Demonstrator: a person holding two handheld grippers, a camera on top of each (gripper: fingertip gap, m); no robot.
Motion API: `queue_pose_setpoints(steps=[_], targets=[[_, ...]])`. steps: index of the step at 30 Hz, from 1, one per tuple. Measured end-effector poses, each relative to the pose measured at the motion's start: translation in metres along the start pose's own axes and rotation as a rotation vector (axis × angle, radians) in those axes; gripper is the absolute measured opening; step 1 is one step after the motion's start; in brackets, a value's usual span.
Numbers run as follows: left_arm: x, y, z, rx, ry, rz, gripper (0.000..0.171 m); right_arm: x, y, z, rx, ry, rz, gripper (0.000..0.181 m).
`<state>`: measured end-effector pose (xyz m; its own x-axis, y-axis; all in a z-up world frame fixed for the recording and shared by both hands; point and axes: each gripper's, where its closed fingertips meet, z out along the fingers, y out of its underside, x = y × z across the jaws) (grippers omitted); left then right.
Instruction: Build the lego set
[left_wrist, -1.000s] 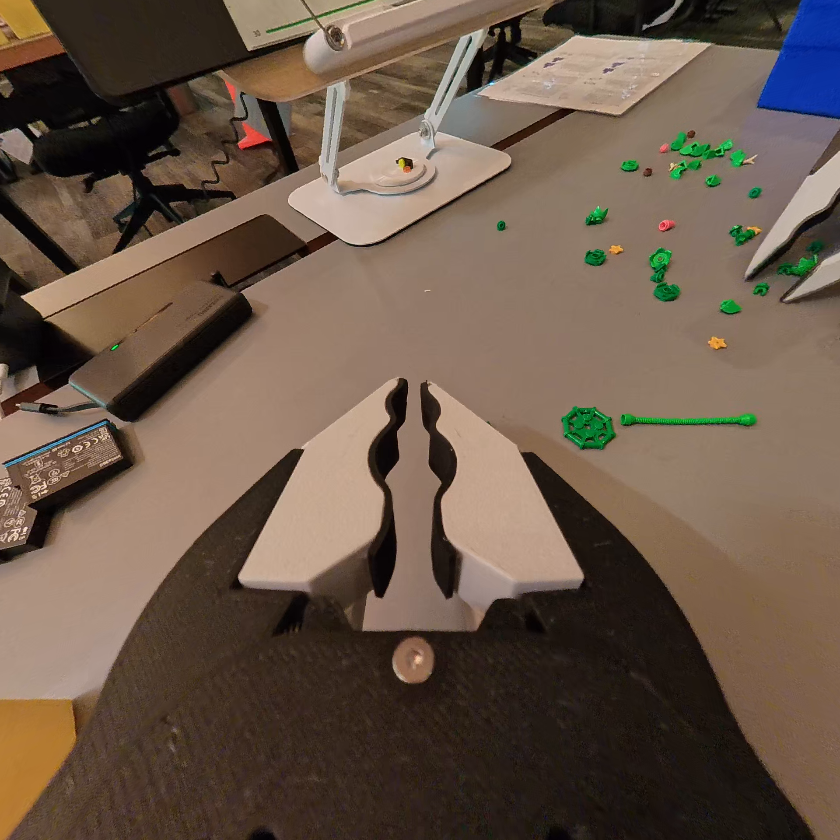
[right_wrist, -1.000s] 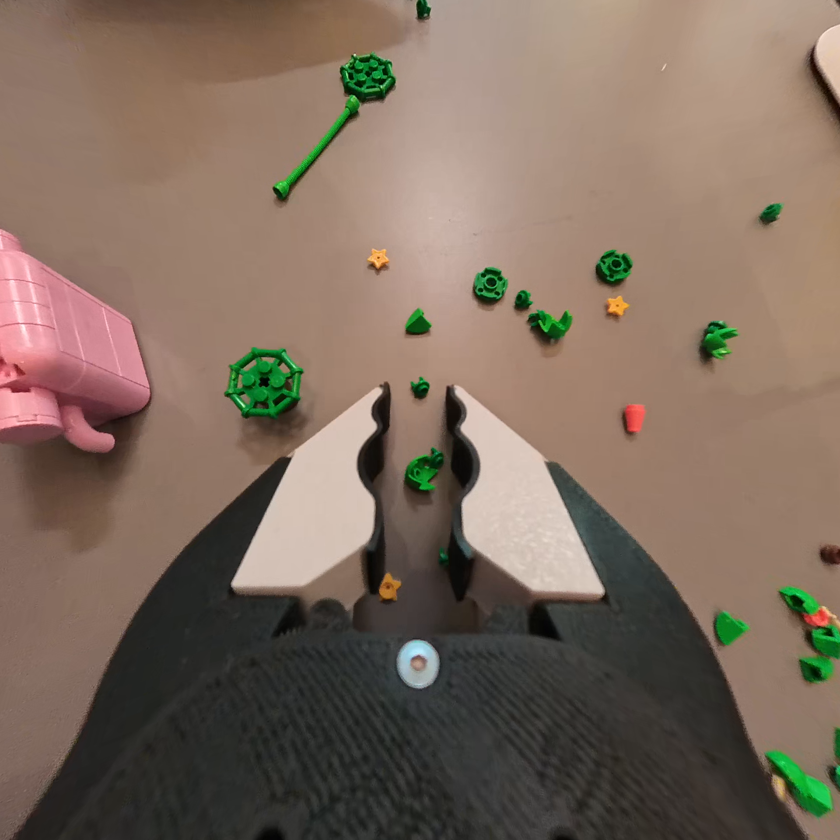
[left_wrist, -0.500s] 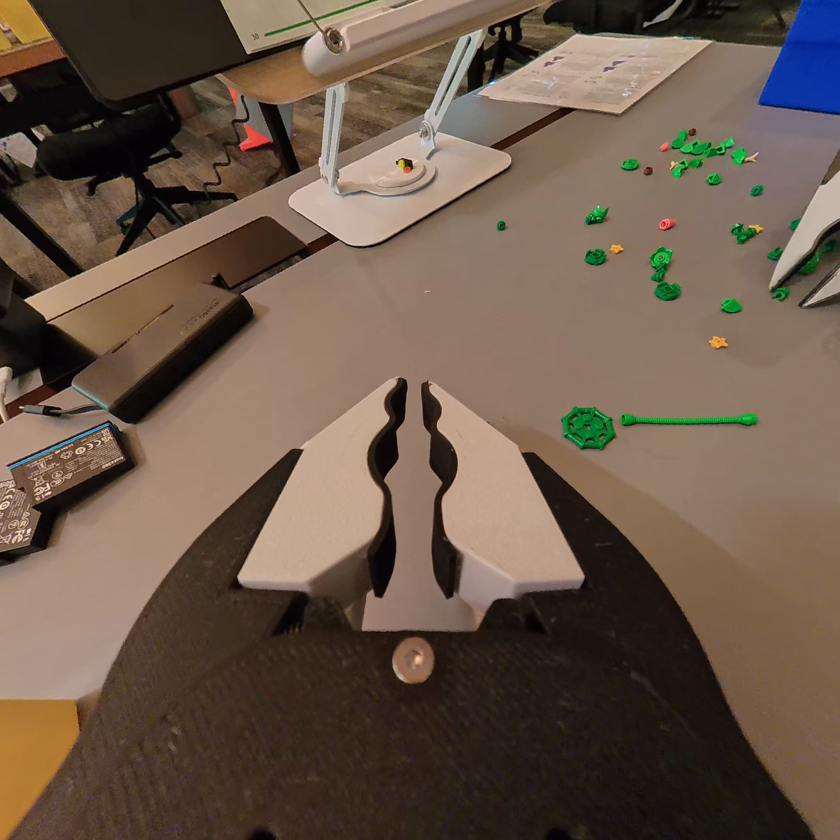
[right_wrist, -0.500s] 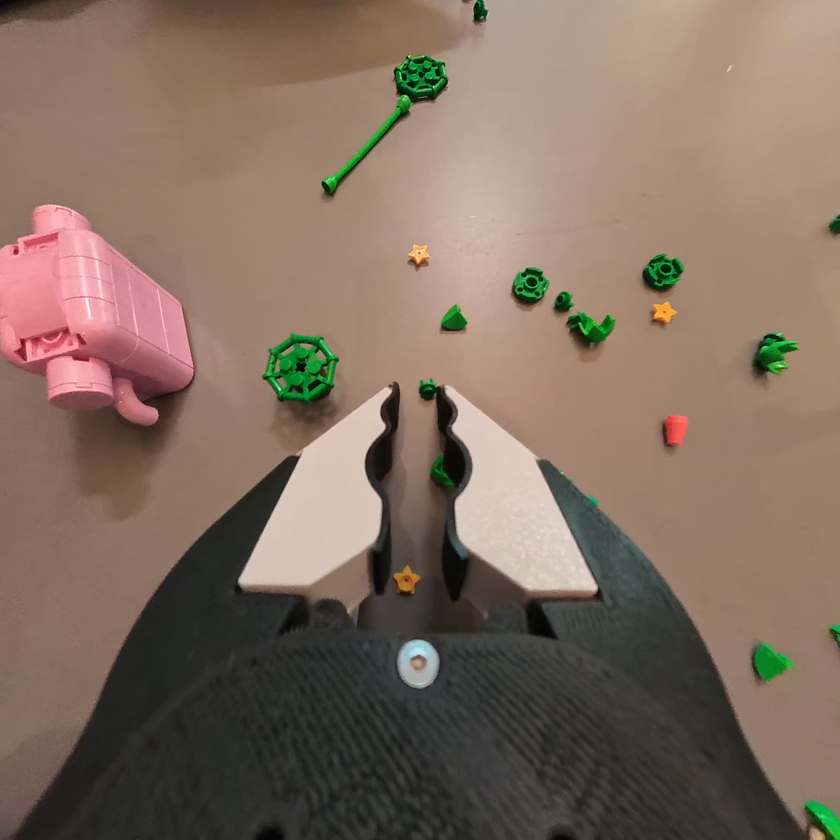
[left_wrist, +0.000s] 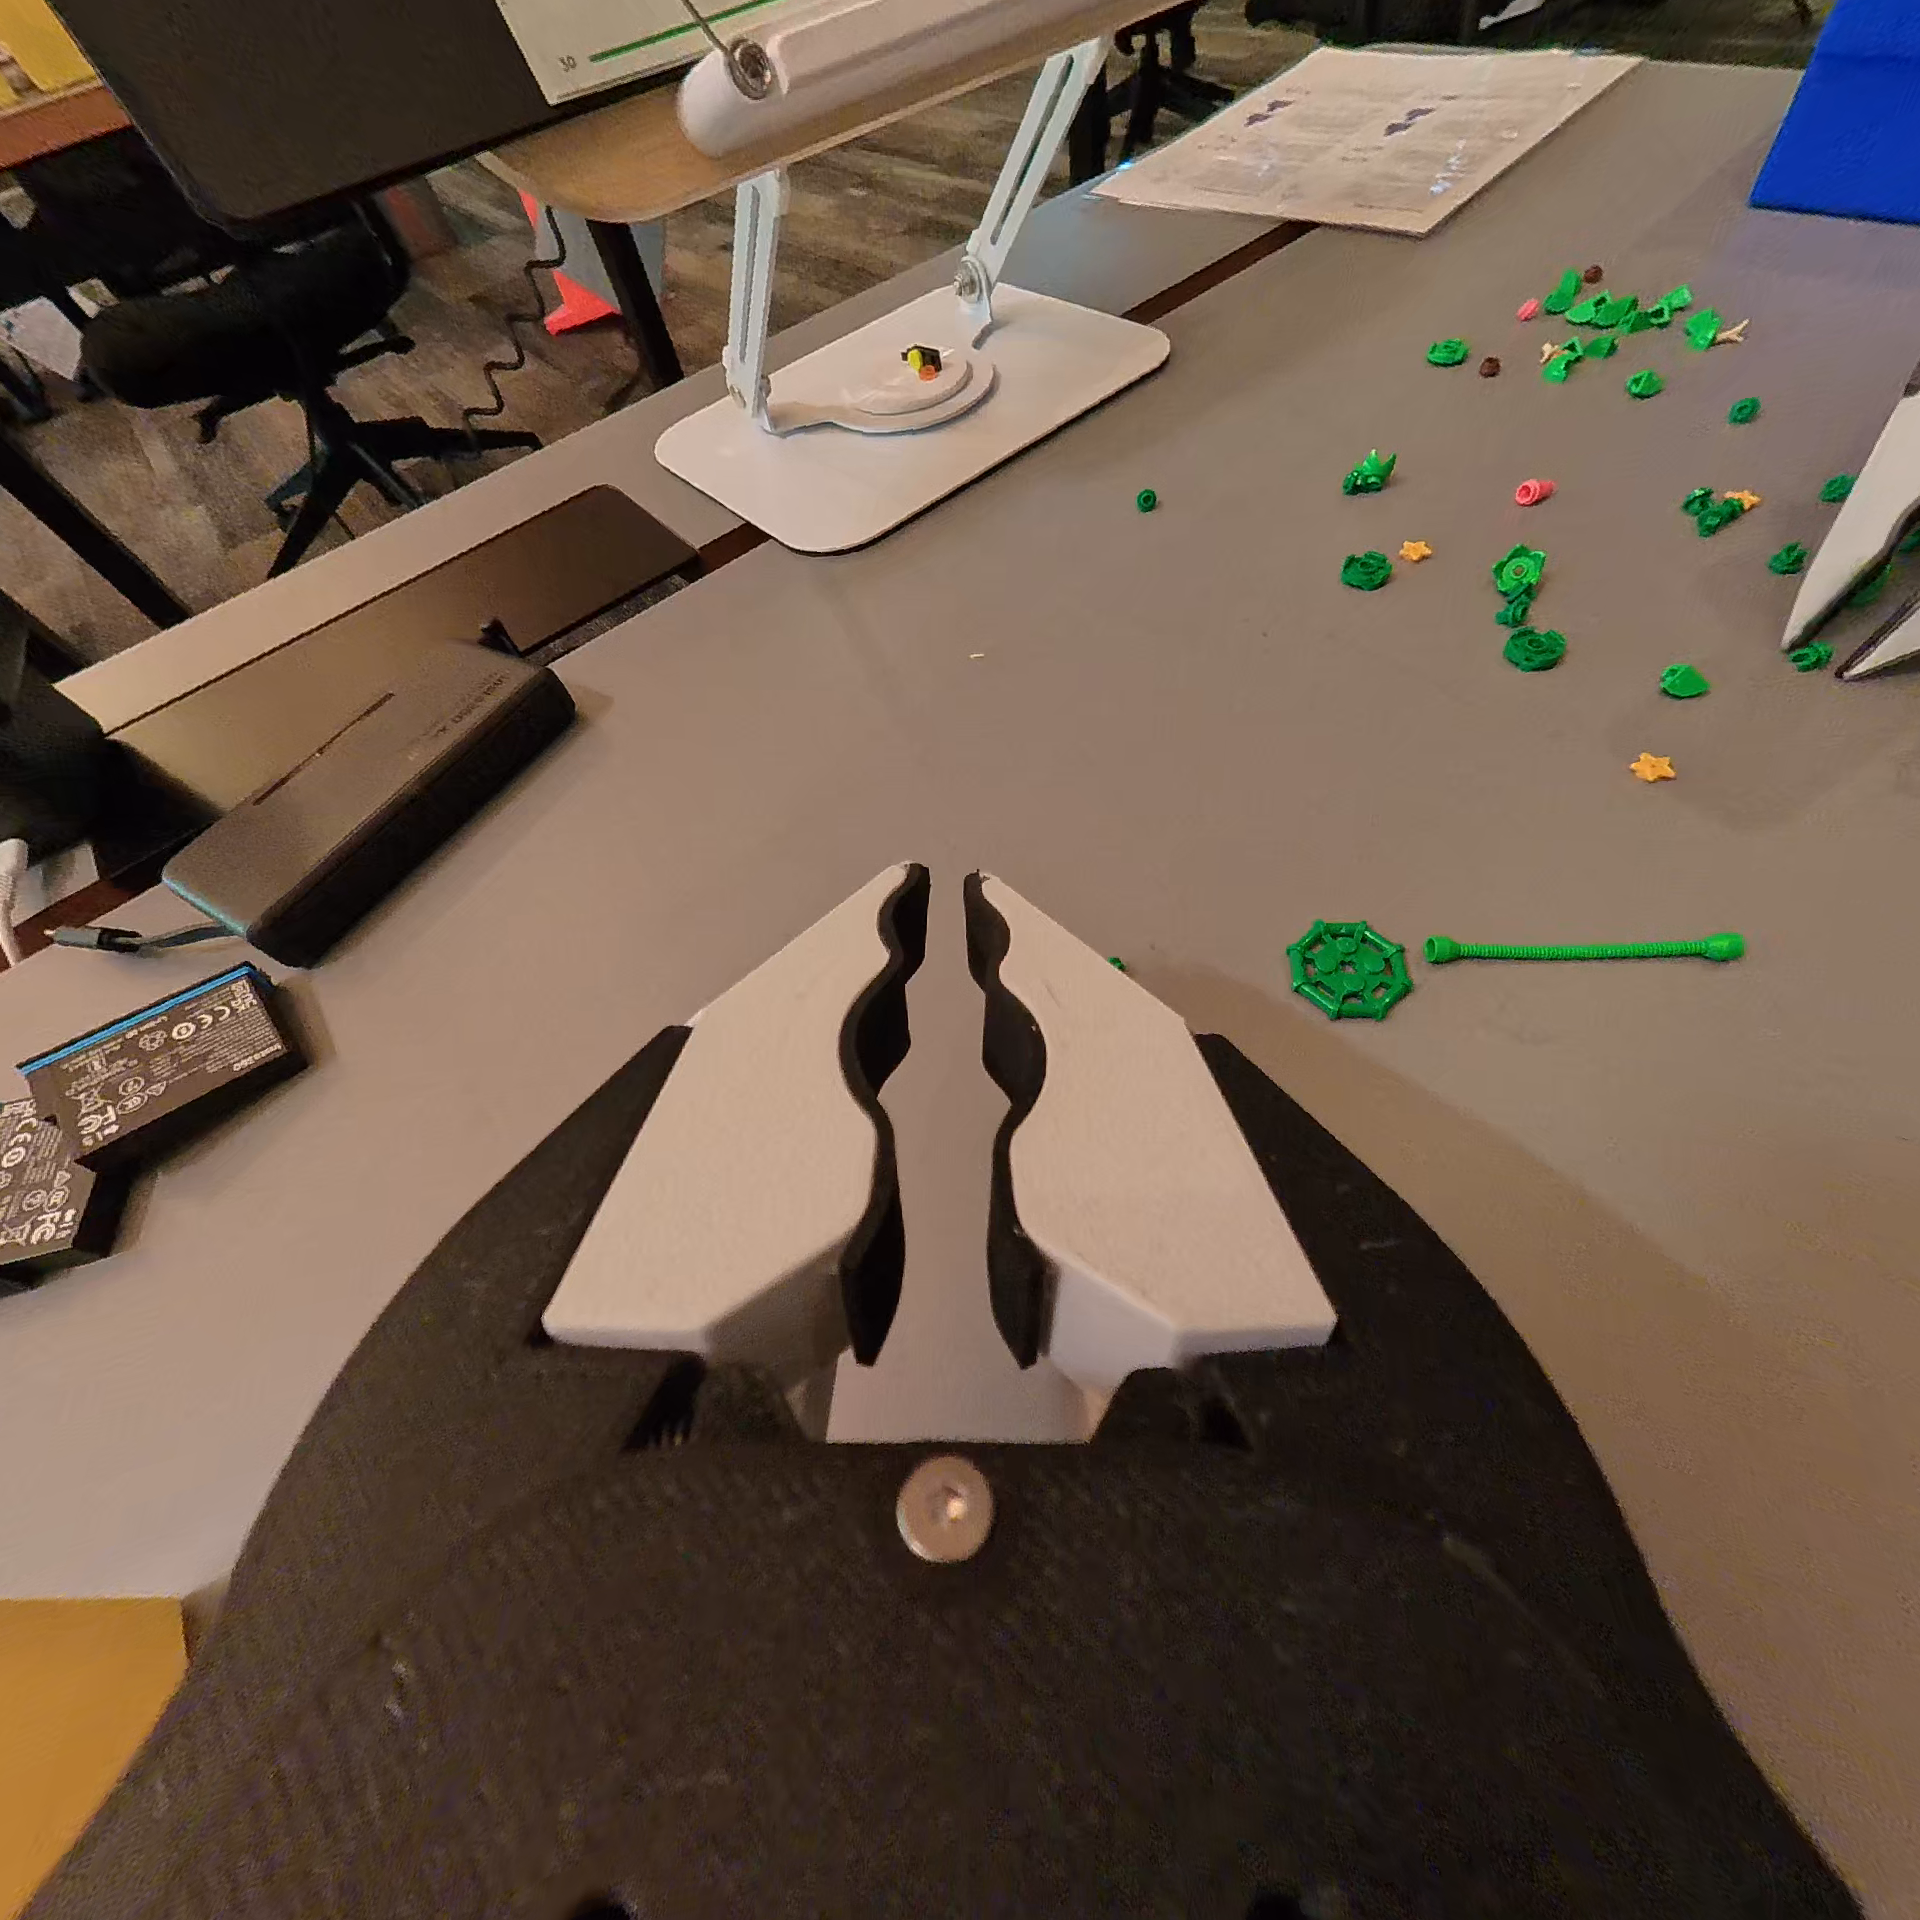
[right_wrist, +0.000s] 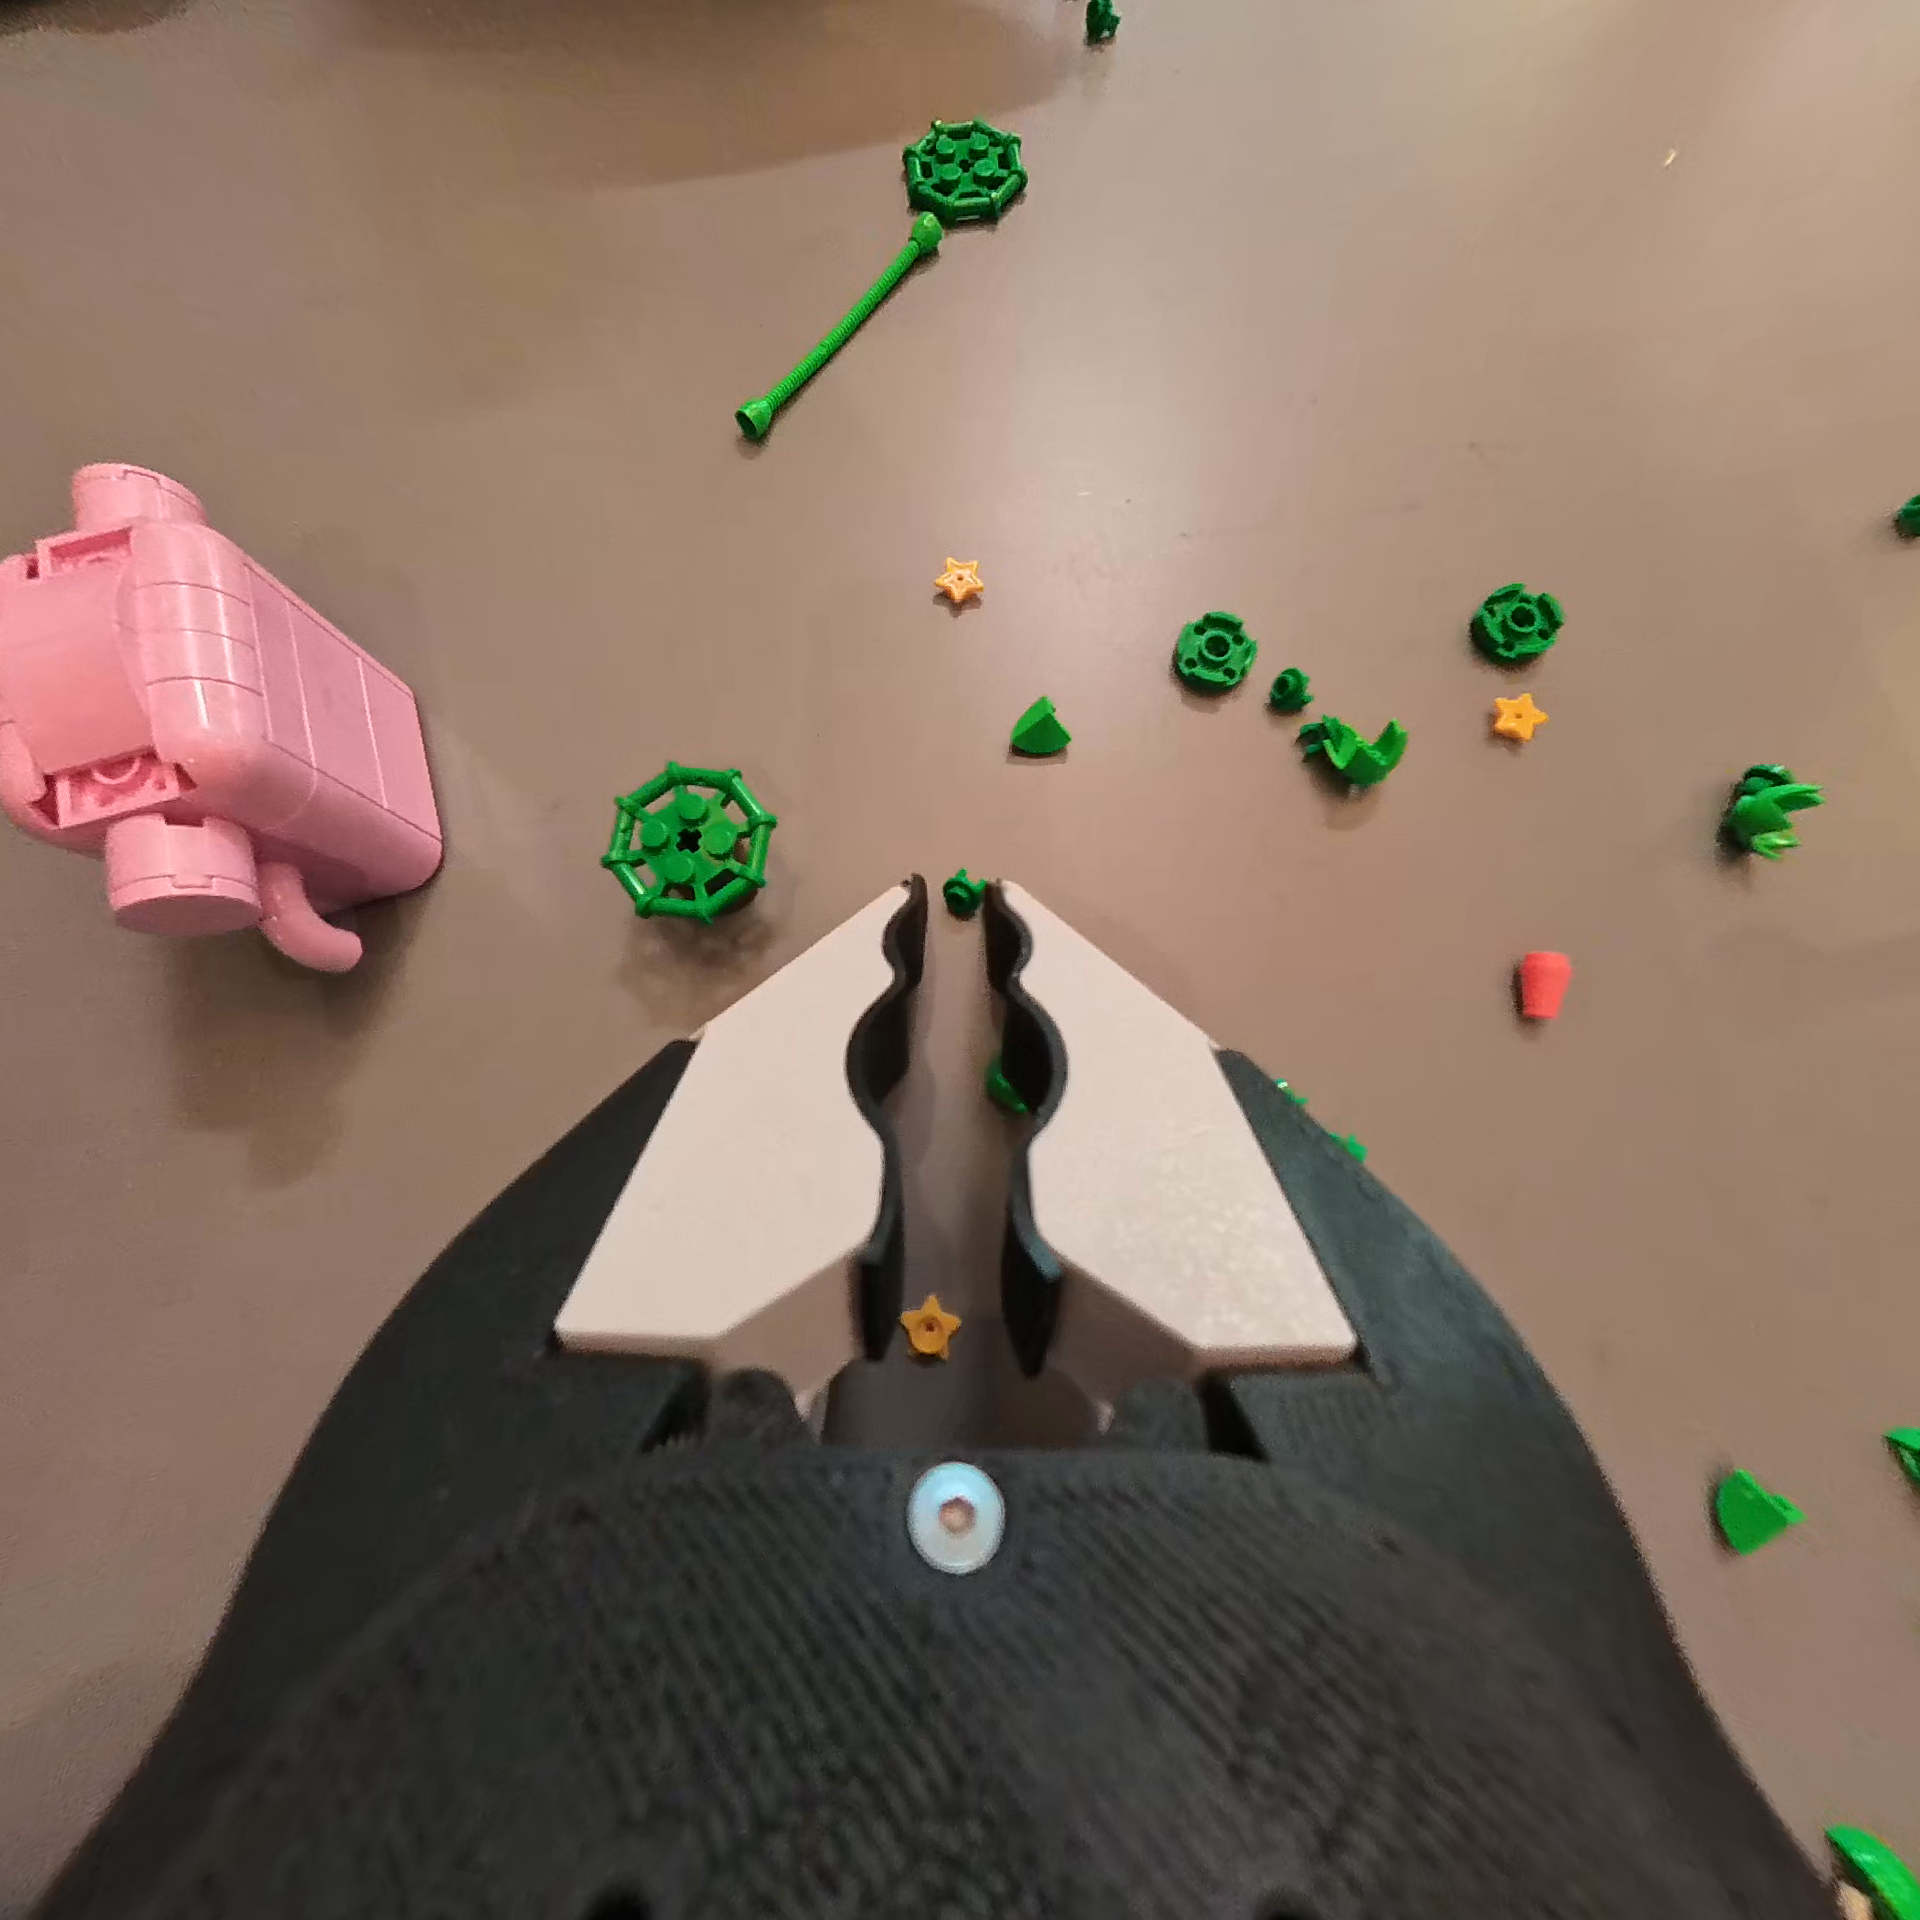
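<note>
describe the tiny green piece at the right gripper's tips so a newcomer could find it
Find the pink lego build on the table's left. Right of it lies a green web wheel; right again, a tiny green stud sits at the right gripper tips, the smallest piece nearby.

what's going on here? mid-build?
Lego build, early in a pick. The right gripper is low over the table, jaws nearly closed, tips on either side of a tiny green stud; whether it's gripped yet is unclear. The left gripper is empty, jaws slightly apart, off to the side. A pink sub-assembly lies nearby, with two green web wheels, a green stem and small loose pieces scattered around.
</note>
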<state>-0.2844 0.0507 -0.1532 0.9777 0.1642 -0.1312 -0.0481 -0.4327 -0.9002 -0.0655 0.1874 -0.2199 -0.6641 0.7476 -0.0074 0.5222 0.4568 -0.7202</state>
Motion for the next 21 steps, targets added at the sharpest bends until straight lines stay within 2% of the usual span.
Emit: queue_pose_setpoints(steps=[7,10,14,16,21], targets=[[0.0,0.001,0.0,-0.004,-0.001,0.004,0.003,0.0,-0.001,0.0,0.0,0.007,-0.01,0.005],[-0.001,0.0,0.0,0.0,-0.004,0.0,0.003,0.001,-0.012,-0.003,0.053,0.014,-0.002,0.005],[-0.005,0.002,0.0,-0.001,-0.015,-0.022,0.003,0.005,-0.058,-0.006,0.238,0.001,0.086,0.005],[-0.008,0.002,-0.001,0.005,-0.024,-0.028,0.003,0.008,-0.084,0.0,0.276,0.005,0.098,0.005],[-0.011,-0.002,-0.006,0.031,-0.033,-0.038,0.003,0.021,-0.129,0.048,0.163,0.067,0.053,0.005]])
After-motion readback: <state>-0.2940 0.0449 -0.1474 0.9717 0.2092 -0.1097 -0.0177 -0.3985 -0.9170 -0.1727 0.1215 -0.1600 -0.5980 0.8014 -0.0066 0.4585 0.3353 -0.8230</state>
